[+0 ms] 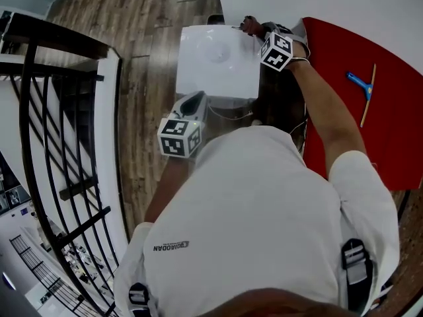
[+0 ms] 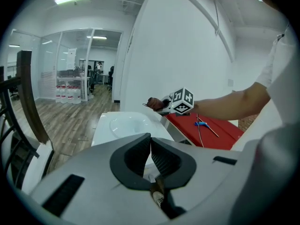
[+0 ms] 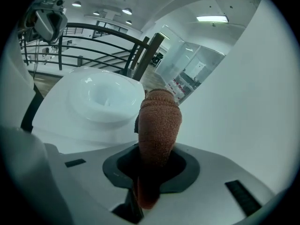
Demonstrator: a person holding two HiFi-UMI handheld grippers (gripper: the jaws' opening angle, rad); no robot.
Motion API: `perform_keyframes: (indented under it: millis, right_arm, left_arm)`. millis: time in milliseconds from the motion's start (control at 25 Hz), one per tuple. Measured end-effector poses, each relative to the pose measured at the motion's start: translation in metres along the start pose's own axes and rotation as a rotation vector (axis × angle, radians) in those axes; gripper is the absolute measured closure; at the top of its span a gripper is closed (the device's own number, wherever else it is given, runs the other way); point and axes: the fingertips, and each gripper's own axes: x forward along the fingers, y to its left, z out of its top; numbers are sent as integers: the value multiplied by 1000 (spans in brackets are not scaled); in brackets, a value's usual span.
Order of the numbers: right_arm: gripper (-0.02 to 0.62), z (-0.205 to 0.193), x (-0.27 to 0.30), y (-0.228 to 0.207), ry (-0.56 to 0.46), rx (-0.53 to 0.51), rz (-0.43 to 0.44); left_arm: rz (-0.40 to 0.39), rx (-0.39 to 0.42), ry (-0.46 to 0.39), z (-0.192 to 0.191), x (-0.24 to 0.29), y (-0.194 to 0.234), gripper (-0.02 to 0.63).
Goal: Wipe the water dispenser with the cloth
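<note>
Left gripper [image 1: 197, 98] sits over the near left corner of the white water dispenser [image 1: 218, 68], its jaws pressed together with nothing between them. The dispenser top carries a round moulded recess [image 1: 217, 50]. Right gripper [image 1: 254, 26] pinches a rolled brown cloth [image 1: 249, 25], whose free end stands at the far right corner of that top, beside the white wall; contact cannot be confirmed. Further right, a blue-handled tool [image 1: 359, 82] and a thin stick [image 1: 368, 95] lie on a red surface [image 1: 390, 131].
</note>
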Motion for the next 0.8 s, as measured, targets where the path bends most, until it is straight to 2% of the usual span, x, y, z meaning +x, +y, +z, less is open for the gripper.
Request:
perform_keyframes:
  millis: [440,800]
  right_arm:
    - [529,6,-34,45,-15,-32,9]
    - [529,15,-67,100,-22,-79,28]
  left_arm:
    - [-44,41,1,-2,-7,-4,606]
    - [-109,82,14,-6,-12,-16,605]
